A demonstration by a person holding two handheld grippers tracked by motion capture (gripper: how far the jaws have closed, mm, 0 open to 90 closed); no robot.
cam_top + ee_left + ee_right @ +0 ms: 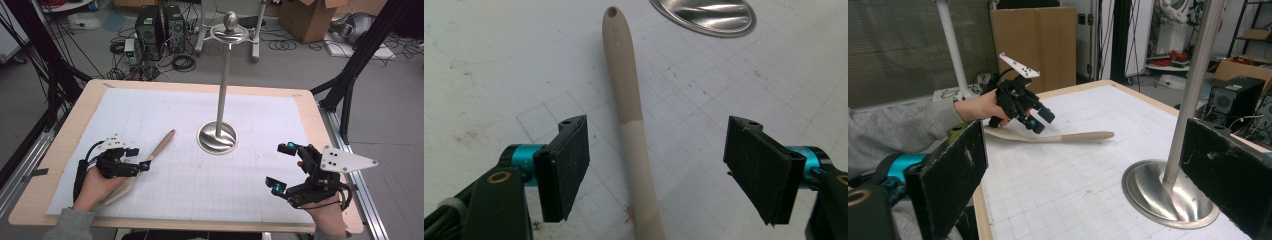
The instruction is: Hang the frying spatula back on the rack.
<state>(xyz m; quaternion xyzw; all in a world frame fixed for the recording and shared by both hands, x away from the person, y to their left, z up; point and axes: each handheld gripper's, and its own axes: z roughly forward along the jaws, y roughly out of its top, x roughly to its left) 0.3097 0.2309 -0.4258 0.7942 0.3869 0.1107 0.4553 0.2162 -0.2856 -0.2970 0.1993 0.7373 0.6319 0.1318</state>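
Item: wooden spatula (629,125), flat on the bench near its left edge, handle toward the steel stand (218,136) at centre.
Left gripper (131,161): fingers (566,167) apart, straddling the handle, not touching.
Right gripper (282,167): fingers wide, empty, by the right edge.
Handling: centre the handle between your left fingers, keep low, close squarely on it before lifting.

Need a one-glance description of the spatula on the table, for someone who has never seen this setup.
Start at the steel stand in the middle of the white mat. To the left of its round base lies the spatula, its handle pointing toward the stand. It is the one wooden thing there: long, slim, two-tone beige, with a hole at the handle tip, lying between the left gripper's open jaws.
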